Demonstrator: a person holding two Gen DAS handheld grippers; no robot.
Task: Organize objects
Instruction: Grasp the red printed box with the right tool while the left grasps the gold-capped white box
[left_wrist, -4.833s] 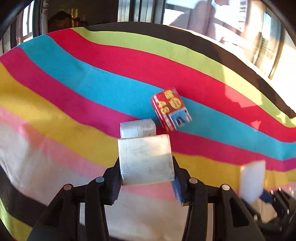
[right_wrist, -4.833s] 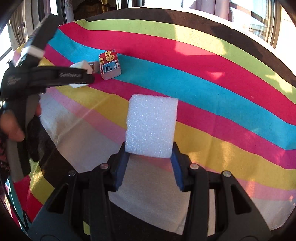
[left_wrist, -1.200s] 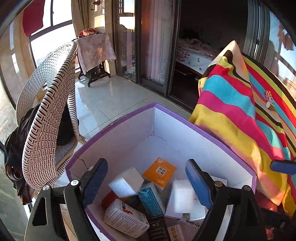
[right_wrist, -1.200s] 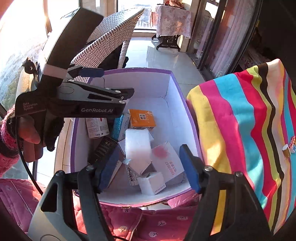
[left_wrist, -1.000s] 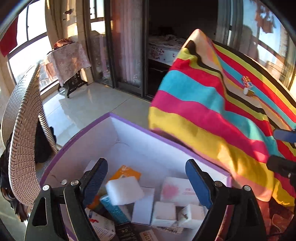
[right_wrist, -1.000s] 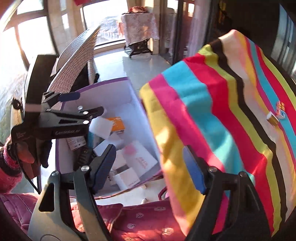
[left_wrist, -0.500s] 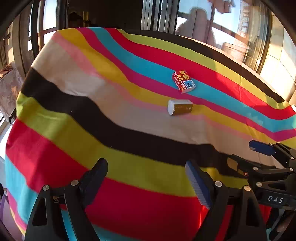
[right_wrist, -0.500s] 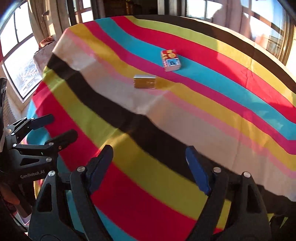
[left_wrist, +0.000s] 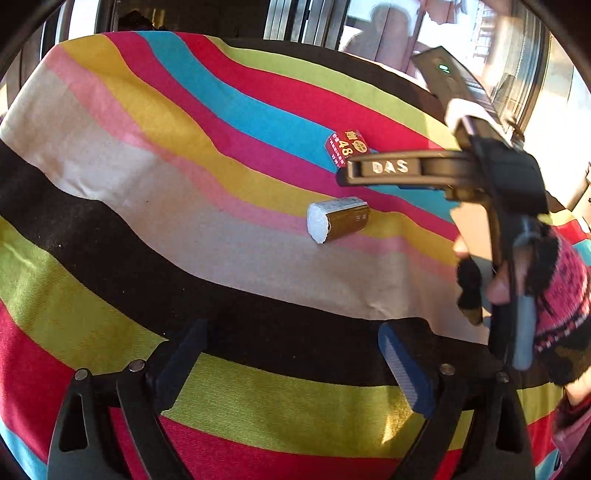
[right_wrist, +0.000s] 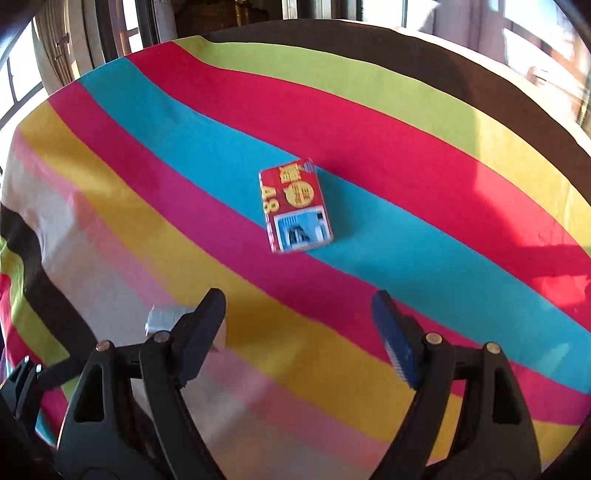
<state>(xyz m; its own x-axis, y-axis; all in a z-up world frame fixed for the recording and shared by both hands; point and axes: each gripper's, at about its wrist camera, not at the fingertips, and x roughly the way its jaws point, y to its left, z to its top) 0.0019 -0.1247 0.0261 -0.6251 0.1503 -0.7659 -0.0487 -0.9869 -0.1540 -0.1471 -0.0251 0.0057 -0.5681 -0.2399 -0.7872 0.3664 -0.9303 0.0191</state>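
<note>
Striped cloth (left_wrist: 184, 206) covers the tabletop | left gripper (left_wrist: 295, 354) near edge, fingers just spread wider, nothing between | right gripper (right_wrist: 299, 328) fingers spread, empty, red box (right_wrist: 295, 205) just beyond | brown box (left_wrist: 338, 223) mid-cloth, near red box, apart.
</note>
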